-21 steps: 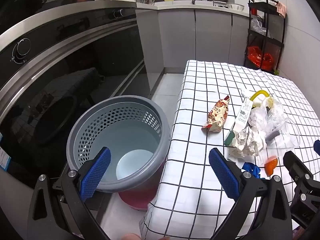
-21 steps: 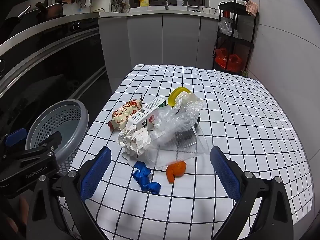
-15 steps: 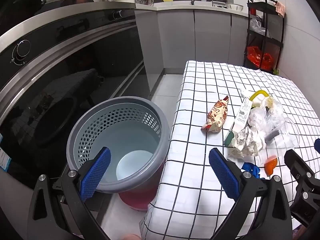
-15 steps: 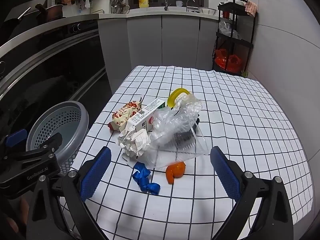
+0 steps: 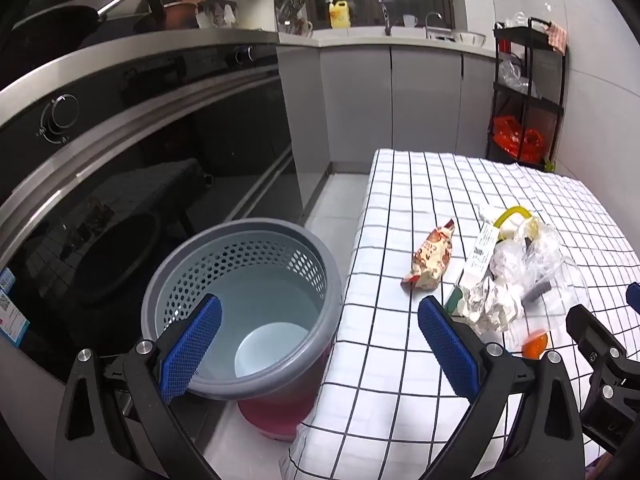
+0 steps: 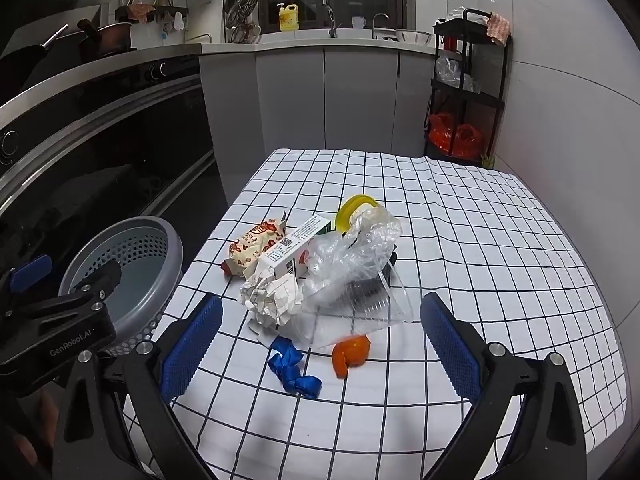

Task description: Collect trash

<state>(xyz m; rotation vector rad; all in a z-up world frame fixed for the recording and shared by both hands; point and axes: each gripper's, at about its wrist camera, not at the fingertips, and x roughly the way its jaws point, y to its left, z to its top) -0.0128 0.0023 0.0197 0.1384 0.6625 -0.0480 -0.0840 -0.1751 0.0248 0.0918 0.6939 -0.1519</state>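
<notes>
Trash pile of roughly eight pieces on checked table, one grey bin, left tool and right tool spread wide, holding nothing.

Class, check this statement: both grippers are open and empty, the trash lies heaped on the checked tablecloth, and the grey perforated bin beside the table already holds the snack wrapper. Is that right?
One detail is wrong. The snack wrapper is not in the grey bin; it lies on the checked tablecloth beside the heap, as the left wrist view shows. The bin holds no trash. The left gripper and right gripper are open and empty.
</notes>
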